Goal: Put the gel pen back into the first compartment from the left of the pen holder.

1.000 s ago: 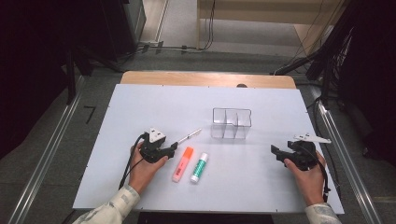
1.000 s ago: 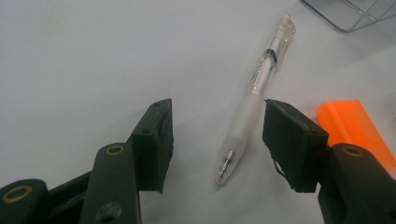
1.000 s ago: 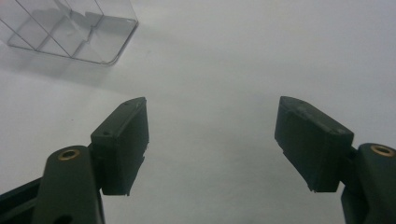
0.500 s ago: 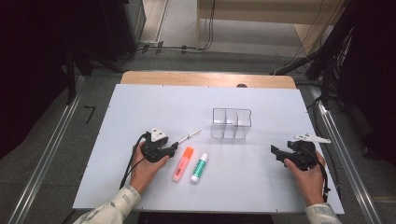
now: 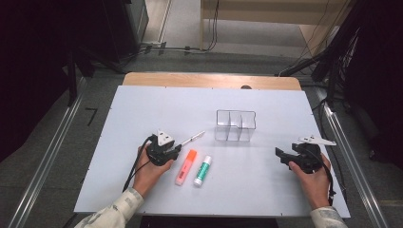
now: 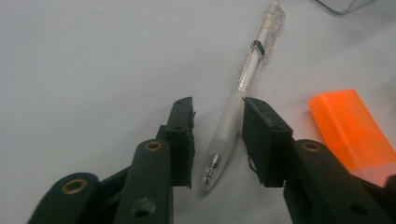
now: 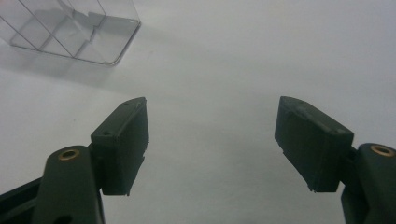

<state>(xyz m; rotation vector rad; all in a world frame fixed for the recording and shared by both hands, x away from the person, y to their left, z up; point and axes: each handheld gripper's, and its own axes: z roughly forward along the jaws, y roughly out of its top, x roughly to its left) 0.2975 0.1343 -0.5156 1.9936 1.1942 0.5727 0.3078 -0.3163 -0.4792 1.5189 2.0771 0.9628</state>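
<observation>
At lower left of the high view, the left gripper (image 5: 178, 148) has just been closing its jaws around the clear pen (image 6: 243, 88), pads not yet pressing it. Highlighter (image 5: 186, 166), glue stick (image 5: 202, 170) and organizer (image 5: 235, 126) wait untouched. The right gripper (image 5: 281, 156) rests spread wide.
</observation>
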